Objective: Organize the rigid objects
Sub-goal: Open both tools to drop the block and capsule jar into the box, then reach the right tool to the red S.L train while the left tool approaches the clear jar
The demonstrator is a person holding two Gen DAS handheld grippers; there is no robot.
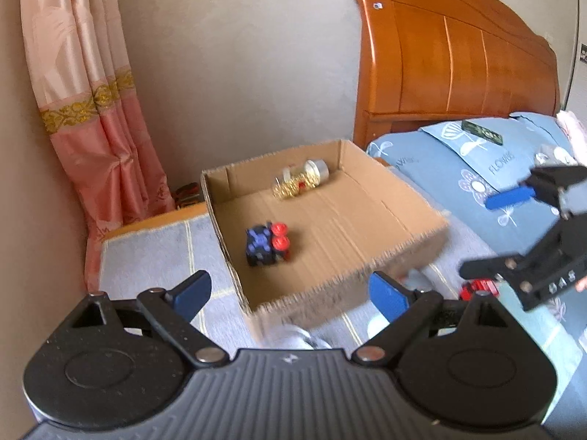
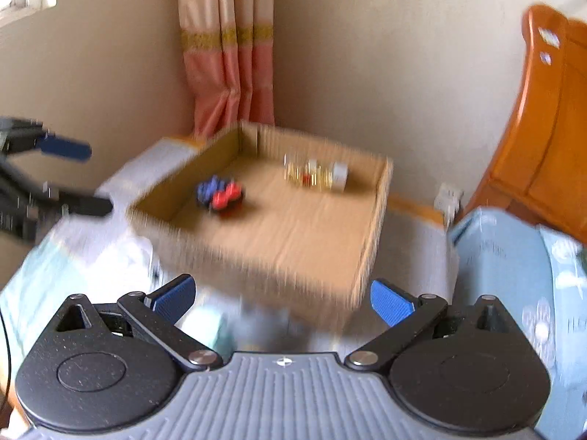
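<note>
Both spread wide and empty, left gripper (image 1: 290,295) and right gripper (image 2: 282,295) before the cardboard box (image 1: 411,247): risks nudging its near wall, spilling the toy car (image 1: 267,244) and jar (image 1: 301,178) inside.

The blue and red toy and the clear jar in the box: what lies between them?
Only bare cardboard floor of the box lies between the blue and red toy and the clear jar. The left wrist view shows it most sharply.

The blue floral pillowcase (image 1: 477,161), far right of the left jaws, carries the word "FLOWER" in pale letters. Its dark green label (image 1: 481,131) is too small to read.
</note>
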